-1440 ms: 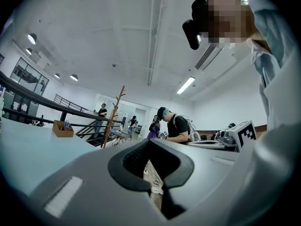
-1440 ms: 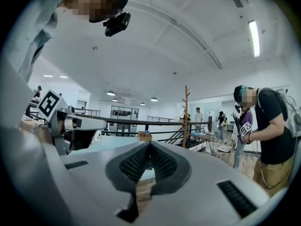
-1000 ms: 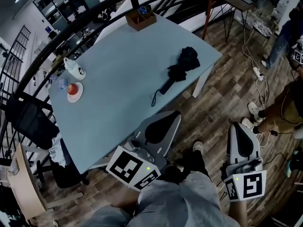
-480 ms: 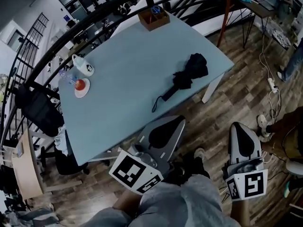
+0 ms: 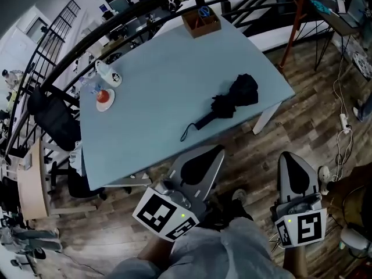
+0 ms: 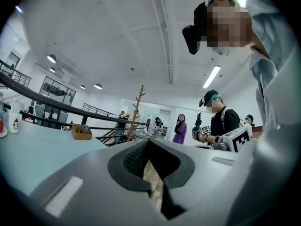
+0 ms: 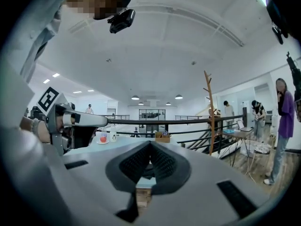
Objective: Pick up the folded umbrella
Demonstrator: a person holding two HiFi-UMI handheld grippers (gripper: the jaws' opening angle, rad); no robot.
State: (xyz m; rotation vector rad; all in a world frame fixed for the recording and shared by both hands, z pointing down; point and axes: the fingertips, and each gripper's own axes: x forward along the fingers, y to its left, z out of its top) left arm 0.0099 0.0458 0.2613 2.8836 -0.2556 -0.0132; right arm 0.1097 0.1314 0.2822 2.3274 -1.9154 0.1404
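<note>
Black and folded, the umbrella [image 5: 229, 102] is lying near the right edge of the bench [image 5: 145, 97] in the head view, well apart from the left hand-held gripper [image 5: 216, 150] and the right hand-held gripper [image 5: 290, 157]. The left gripper view is showing jaws pressed together, empty. The right gripper view is showing the same. The approach is seemingly just starting; next, one must reach over the bench and open.

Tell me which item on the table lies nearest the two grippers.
The folded black umbrella, toward the near right edge of the table. The wooden box, white cup and small plate all sit farther away.
</note>
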